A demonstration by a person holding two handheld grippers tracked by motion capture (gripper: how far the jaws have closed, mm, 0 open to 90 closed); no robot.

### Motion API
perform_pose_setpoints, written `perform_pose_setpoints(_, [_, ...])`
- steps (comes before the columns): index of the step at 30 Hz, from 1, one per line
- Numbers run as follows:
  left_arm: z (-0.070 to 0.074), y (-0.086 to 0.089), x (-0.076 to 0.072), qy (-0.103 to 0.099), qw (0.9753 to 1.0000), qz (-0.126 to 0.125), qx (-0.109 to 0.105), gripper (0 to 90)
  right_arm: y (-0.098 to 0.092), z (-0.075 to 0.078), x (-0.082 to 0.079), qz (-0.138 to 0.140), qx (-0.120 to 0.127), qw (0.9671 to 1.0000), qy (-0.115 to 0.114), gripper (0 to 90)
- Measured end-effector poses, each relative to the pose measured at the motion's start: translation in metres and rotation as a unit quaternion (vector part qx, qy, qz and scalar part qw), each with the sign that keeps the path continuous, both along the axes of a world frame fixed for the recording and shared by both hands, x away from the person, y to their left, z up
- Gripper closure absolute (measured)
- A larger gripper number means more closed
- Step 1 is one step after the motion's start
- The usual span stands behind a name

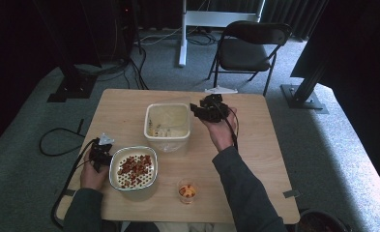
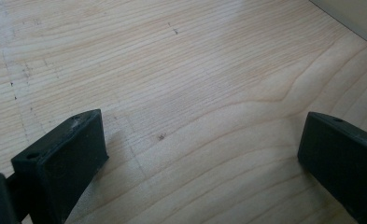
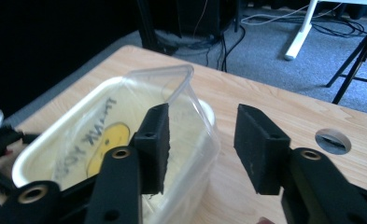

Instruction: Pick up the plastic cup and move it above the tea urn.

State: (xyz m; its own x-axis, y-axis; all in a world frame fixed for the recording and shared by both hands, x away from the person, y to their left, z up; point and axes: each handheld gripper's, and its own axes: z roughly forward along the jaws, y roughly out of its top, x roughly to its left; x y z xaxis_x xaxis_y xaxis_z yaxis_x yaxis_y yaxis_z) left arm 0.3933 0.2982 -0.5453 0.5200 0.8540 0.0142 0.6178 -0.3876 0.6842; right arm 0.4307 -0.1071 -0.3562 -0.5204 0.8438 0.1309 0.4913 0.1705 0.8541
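Note:
A cream tub stands mid-table, lined with a clear plastic bag that has yellow and dark print on it. My right gripper hovers at the tub's right rim; in the right gripper view it stands open, its left jaw over the tub and the bag's raised edge just beyond the gap. My left gripper rests low at the table's left, beside a white bowl of red-brown pieces. In the left gripper view it is wide open over bare wood.
A small clear cup with orange pieces stands near the front edge. A folding chair and a white desk leg stand beyond the table. Cables lie on the floor at left. The table has a round cable hole.

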Motion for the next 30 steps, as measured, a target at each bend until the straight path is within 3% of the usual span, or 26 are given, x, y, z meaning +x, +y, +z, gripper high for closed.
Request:
perform_pose_setpoints(3, [0.000, 0.000, 0.000, 0.001, 1.0000, 0.000, 0.000, 1.6, 0.001, 0.003, -0.001, -0.010, 0.033, 0.9994, -0.008, 47.0])
perform_pose_setpoints(7, [0.000, 0.000, 0.000, 0.001, 1.0000, 0.000, 0.000, 1.6, 0.002, 0.004, -0.001, -0.016, 0.051, 0.9985, -0.012, 45.5])
perform_pose_setpoints(10, [0.000, 0.000, 0.000, 0.001, 1.0000, 0.000, 0.000, 1.6, 0.005, 0.005, 0.000, -0.019, 0.044, 0.9988, -0.014, 44.1])
perform_pose_setpoints(14, [0.000, 0.000, 0.000, 0.001, 1.0000, 0.000, 0.000, 1.6, -0.001, 0.009, -0.004, -0.031, 0.080, 0.9960, -0.025, 43.3])
perform_pose_setpoints(15, [0.000, 0.000, 0.000, 0.001, 1.0000, 0.000, 0.000, 1.6, 0.001, 0.009, -0.004, -0.027, 0.077, 0.9964, -0.021, 42.2])
perform_pose_setpoints(18, [0.000, 0.000, 0.000, 0.001, 1.0000, 0.000, 0.000, 1.6, 0.012, 0.005, -0.001, -0.009, 0.036, 0.9993, -0.003, 42.3])
perform_pose_setpoints(19, [0.000, 0.000, 0.000, 0.000, 1.0000, 0.000, 0.000, 1.6, 0.017, 0.002, 0.000, -0.009, 0.013, 0.9999, 0.001, 44.9])
perform_pose_setpoints(20, [0.000, 0.000, 0.000, 0.000, 1.0000, 0.000, 0.000, 1.6, 0.017, 0.002, 0.000, -0.009, 0.013, 0.9999, 0.001, 44.9])
perform_pose_setpoints(22, [0.000, 0.000, 0.000, 0.000, 1.0000, 0.000, 0.000, 1.6, 0.024, -0.002, 0.001, -0.022, -0.014, 0.9996, -0.005, 51.9])
perform_pose_setpoints(24, [0.000, 0.000, 0.000, 0.000, 1.0000, 0.000, 0.000, 1.6, 0.026, 0.000, -0.001, -0.026, -0.020, 0.9993, -0.017, 67.5])
perform_pose_setpoints(26, [0.000, 0.000, 0.000, 0.000, 1.0000, 0.001, -0.001, 1.6, 0.026, 0.001, -0.002, -0.027, -0.023, 0.9991, -0.023, 71.4])
perform_pose_setpoints(27, [0.000, 0.000, 0.000, 0.001, 1.0000, 0.000, 0.000, 1.6, 0.027, 0.005, -0.005, -0.039, -0.040, 0.9977, -0.039, 77.6])
perform_pose_setpoints(30, [0.000, 0.000, 0.000, 0.001, 1.0000, 0.000, 0.000, 1.6, 0.025, 0.010, -0.006, -0.041, -0.034, 0.9977, -0.043, 76.2])
